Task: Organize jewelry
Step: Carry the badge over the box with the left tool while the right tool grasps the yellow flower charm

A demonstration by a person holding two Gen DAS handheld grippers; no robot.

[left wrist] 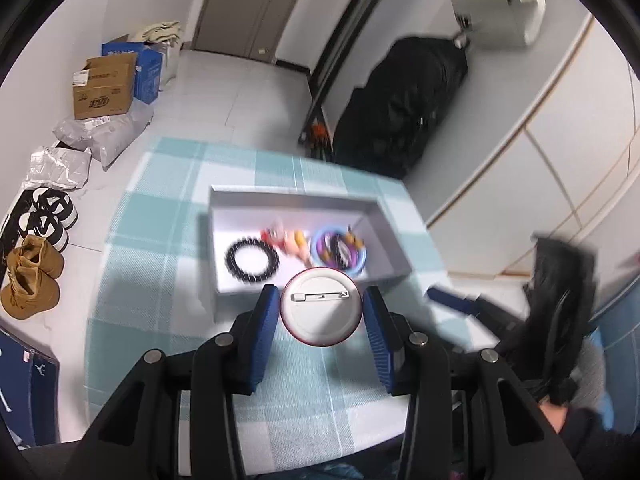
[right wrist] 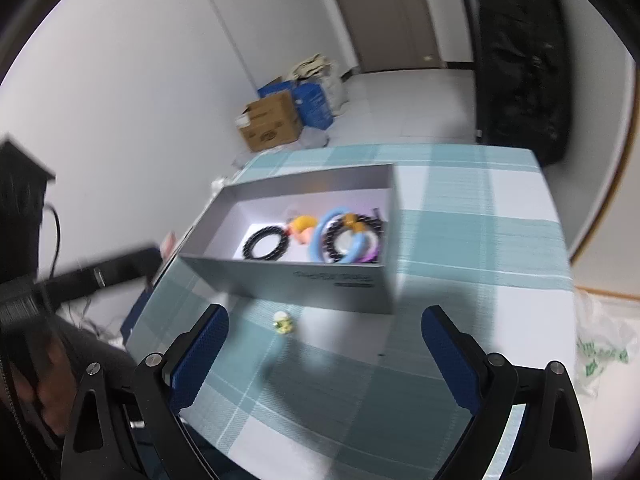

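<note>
You had the left gripper (left wrist: 321, 307) clamped on the pin badge (left wrist: 319, 307) near the box (left wrist: 228, 216), drop-in due next; right gripper (right wrist: 325, 360) gaped wide, empty, over the small charm (right wrist: 284, 323).

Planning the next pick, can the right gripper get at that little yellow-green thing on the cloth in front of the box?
Probably yes: the right gripper is open, the small yellow-green piece lies alone just ahead, nothing between.

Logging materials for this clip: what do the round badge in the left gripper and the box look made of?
Round badge: probably white plastic or painted metal back, smooth and slightly glossy, with a silvery metal pin bar. Box: likely grey matte cardboard, with thin flat walls and crisp folded corners.
</note>
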